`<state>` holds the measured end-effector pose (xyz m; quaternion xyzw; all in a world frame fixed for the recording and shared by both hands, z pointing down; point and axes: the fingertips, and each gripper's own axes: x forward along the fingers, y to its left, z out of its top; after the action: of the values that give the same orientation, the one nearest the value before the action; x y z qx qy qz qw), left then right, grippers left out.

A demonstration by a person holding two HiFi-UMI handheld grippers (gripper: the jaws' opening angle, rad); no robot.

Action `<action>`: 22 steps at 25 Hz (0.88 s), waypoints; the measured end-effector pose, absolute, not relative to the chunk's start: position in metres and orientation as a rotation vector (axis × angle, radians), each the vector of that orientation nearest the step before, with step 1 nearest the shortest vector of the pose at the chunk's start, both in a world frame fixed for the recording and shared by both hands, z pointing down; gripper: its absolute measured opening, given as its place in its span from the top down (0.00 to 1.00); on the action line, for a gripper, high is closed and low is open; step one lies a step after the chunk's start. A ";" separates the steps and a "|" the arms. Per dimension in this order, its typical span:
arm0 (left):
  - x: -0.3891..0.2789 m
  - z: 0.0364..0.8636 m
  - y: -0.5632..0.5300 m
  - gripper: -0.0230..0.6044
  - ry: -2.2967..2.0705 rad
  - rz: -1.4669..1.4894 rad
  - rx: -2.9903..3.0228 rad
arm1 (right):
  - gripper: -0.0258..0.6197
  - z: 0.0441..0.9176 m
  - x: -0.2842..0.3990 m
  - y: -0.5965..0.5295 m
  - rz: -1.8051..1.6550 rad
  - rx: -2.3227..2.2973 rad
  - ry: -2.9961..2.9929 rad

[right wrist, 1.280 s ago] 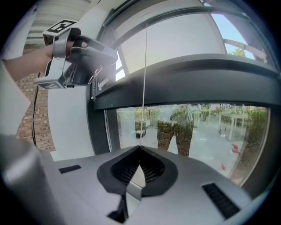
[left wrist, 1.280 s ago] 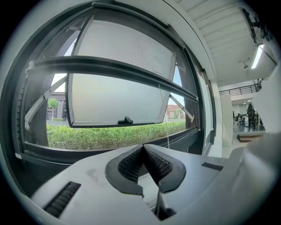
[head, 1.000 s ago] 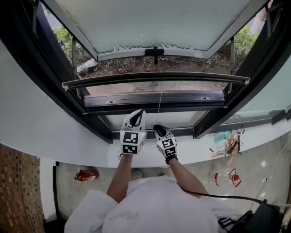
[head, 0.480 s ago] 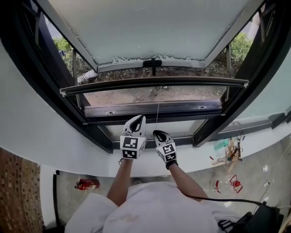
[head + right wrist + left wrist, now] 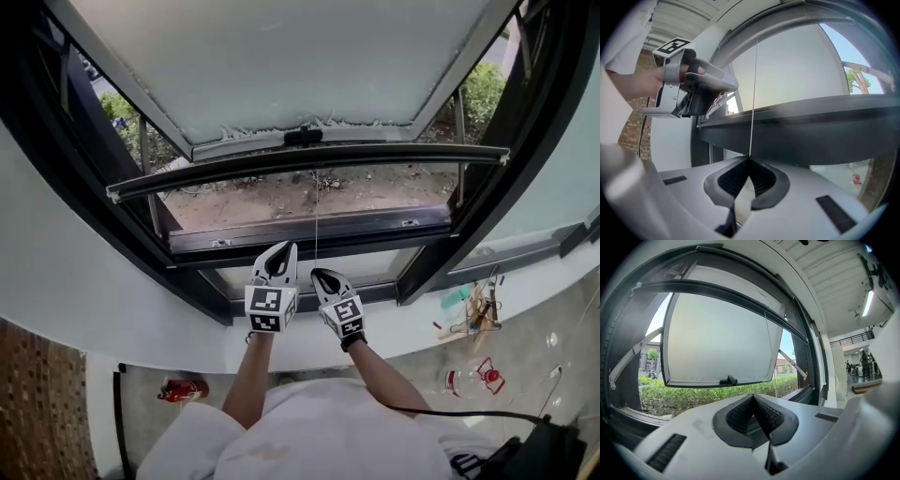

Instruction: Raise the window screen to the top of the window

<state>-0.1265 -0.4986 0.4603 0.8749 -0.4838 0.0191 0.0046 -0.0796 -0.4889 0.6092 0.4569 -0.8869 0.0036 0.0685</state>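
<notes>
Head view: left tongs (image 5: pixel 281 251) and right tongs (image 5: pixel 320 274) side by side, close together, just in front of lower window frame (image 5: pixel 309 230). Screen rail (image 5: pixel 309 159) well above both, spanning the opening. Thin pull cord (image 5: pixel 316 216) dropping from rail straight to right tongs' tip. Frosted pane (image 5: pixel 300 56) swung outward, beyond rail.

Left gripper view: left tongs (image 5: pixel 752 397) pressed together, nothing pinched. Frosted pane (image 5: pixel 717 338) ahead and above, handle (image 5: pixel 729 379) just over the tips, hedge (image 5: pixel 689 397) behind.

Right gripper view: right tongs (image 5: pixel 750 158) pressed together, pinching pull cord (image 5: pixel 754 93); cord taut, rising straight from the tips. Left tongs (image 5: pixel 693 89) up-left, held in a hand (image 5: pixel 647 84). Dark frame bar (image 5: pixel 811 126) just past the tips.
</notes>
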 end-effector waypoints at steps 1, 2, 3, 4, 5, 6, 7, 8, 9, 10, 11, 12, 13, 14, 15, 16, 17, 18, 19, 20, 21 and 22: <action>-0.126 0.461 -0.499 0.96 -1.515 0.061 2.740 | 0.96 0.609 -0.079 -0.488 0.017 1.377 -2.679; -0.126 0.461 -0.499 0.96 -1.514 0.064 2.739 | 0.96 0.608 -0.079 -0.488 0.022 1.377 -2.686; -0.126 0.462 -0.499 0.96 -1.515 0.066 2.738 | 0.96 0.608 -0.079 -0.488 0.024 1.377 -2.692; -0.126 0.463 -0.499 0.96 -1.516 0.068 2.737 | 0.96 0.607 -0.079 -0.488 0.023 1.377 -2.697; -0.126 0.463 -0.499 0.96 -1.517 0.069 2.736 | 0.96 0.605 -0.080 -0.488 0.022 1.376 -2.704; -0.126 0.464 -0.499 0.96 -1.517 0.071 2.735 | 0.96 0.604 -0.081 -0.488 0.023 1.374 -2.713; -0.126 0.464 -0.499 0.96 -1.518 0.072 2.733 | 0.96 0.603 -0.081 -0.487 0.026 1.373 -2.722; -0.126 0.465 -0.498 0.96 -1.517 0.074 2.731 | 0.96 0.601 -0.082 -0.487 0.029 1.374 -2.729; -0.127 0.465 -0.498 0.96 -1.517 0.075 2.728 | 0.96 0.600 -0.082 -0.487 0.029 1.376 -2.733; -0.127 0.464 -0.498 0.96 -1.518 0.076 2.726 | 0.96 0.598 -0.083 -0.487 0.025 1.378 -2.733; -0.128 0.462 -0.497 0.96 -1.520 0.076 2.727 | 0.96 0.597 -0.084 -0.487 0.019 1.379 -2.733; -0.128 0.460 -0.497 0.96 -1.523 0.073 2.730 | 0.96 0.596 -0.085 -0.488 0.015 1.378 -2.734; -0.129 0.458 -0.497 0.96 -1.526 0.069 2.733 | 0.96 0.596 -0.085 -0.488 0.017 1.379 -2.735; -0.129 0.456 -0.496 0.96 -1.528 0.063 2.734 | 0.96 0.597 -0.084 -0.489 0.023 1.382 -2.736; -0.129 0.455 -0.496 0.96 -1.528 0.058 2.736 | 0.96 0.597 -0.083 -0.489 0.030 1.387 -2.736; -0.129 0.454 -0.496 0.96 -1.527 0.055 2.737 | 0.96 0.597 -0.082 -0.489 0.035 1.391 -2.737; -0.128 0.454 -0.496 0.96 -1.525 0.053 2.737 | 0.96 0.597 -0.083 -0.489 0.039 1.394 -2.740; -0.128 0.454 -0.496 0.96 -1.523 0.049 2.736 | 0.96 0.596 -0.083 -0.489 0.042 1.394 -2.747; -0.128 0.453 -0.496 0.96 -1.521 0.044 2.736 | 0.96 0.595 -0.084 -0.489 0.042 1.395 -2.755; -0.128 0.452 -0.496 0.96 -1.519 0.041 2.735 | 0.96 0.592 -0.085 -0.490 0.040 1.396 -2.764; -0.128 0.452 -0.496 0.96 -1.519 0.040 2.735 | 0.96 0.589 -0.086 -0.490 0.035 1.397 -2.775; -0.128 0.452 -0.497 0.96 -1.519 0.040 2.735 | 0.96 0.584 -0.087 -0.490 0.026 1.400 -2.788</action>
<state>-0.1278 -0.4966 0.4517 0.8741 -0.4855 0.0129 0.0063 -0.0866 -0.4899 0.5844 0.4486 -0.8936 0.0083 0.0110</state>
